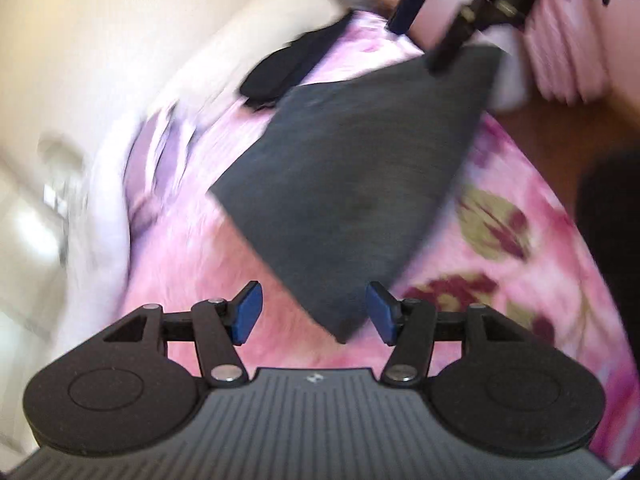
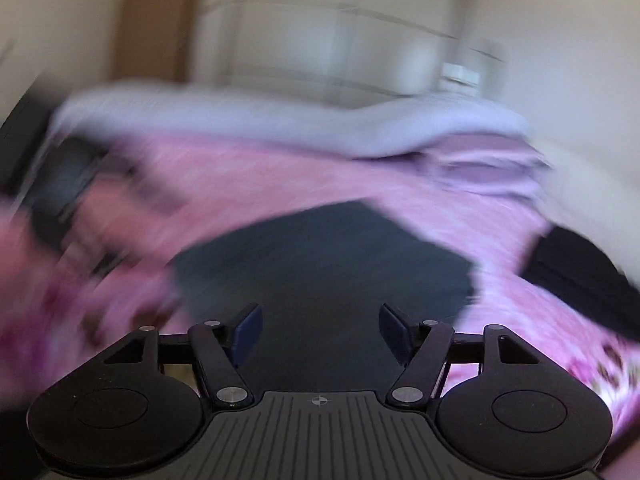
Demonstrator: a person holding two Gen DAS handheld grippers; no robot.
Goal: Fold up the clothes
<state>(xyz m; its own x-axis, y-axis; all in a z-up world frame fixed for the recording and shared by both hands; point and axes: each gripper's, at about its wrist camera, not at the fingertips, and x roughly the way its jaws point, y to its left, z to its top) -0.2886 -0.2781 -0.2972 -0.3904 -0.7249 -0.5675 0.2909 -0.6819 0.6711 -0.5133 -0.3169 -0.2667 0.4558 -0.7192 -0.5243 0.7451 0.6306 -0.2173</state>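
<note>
— Where's the garment?
— The dark grey cloth [image 1: 340,184] lies flat on the pink floral bedspread [image 1: 520,240]. My left claw [image 1: 314,312] and right claw [image 2: 320,332] both gape empty.
— Advice?
— I'd pinch corners squarely, lift evenly.

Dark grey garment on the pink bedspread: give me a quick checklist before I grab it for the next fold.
1. Left gripper open: ok.
2. Right gripper open: ok.
3. Dark grey garment lying flat on the floral bedspread: ok.
4. Garment corner between the left fingers: ok, not pinched.
5. Black garment apart from the grey one: cannot tell, blurred.
6. Right-view sharpness: not ok, motion blur.
</note>
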